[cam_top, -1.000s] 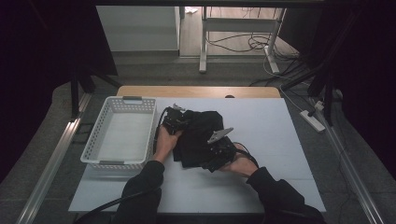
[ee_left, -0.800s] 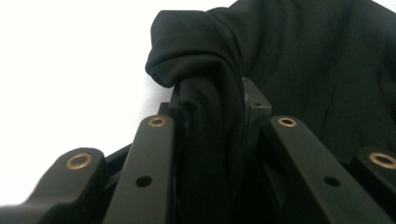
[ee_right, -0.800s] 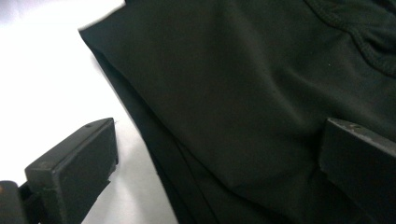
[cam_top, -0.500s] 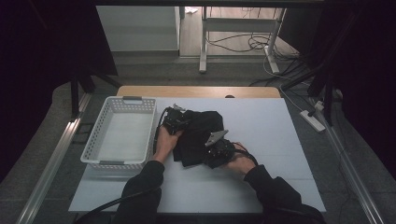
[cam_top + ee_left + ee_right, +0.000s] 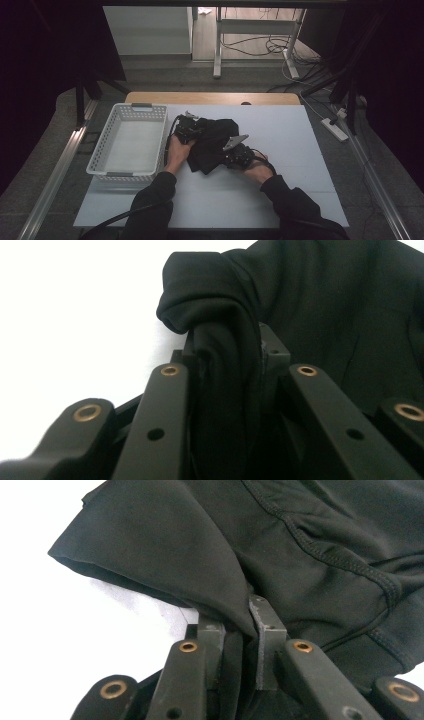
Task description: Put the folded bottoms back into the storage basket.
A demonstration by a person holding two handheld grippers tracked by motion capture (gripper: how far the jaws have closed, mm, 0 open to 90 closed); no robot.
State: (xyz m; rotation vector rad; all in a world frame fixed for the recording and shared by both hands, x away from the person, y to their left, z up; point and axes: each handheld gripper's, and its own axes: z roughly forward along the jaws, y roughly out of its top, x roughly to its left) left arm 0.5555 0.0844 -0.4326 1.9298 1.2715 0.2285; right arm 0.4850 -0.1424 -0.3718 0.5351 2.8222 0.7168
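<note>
- Garment (image 5: pixel 210 142): black, soft knit fabric, bunched on the white table (image 5: pixel 290 190) between the two grippers, just right of the basket (image 5: pixel 127 145).
- Left gripper (image 5: pixel 187 131): jaws pressed together on a thick rolled fold (image 5: pixel 220 355) of the garment.
- Right gripper (image 5: pixel 235 152): jaws pinching a thin edge (image 5: pixel 240 625) of the garment; fabric drapes off both sides.
- Handling, as judged: light, limp, no stiffness; sags and slides wherever unsupported. Not fragile.
- Hold points: take stitched seams (image 5: pixel 340 560) or hems, where layers are doubled; a single smooth layer is likely to slip from the pads.
- Basket: white plastic, rectangular, perforated walls, nothing inside.
- Table surface: matte, smooth, flat.
</note>
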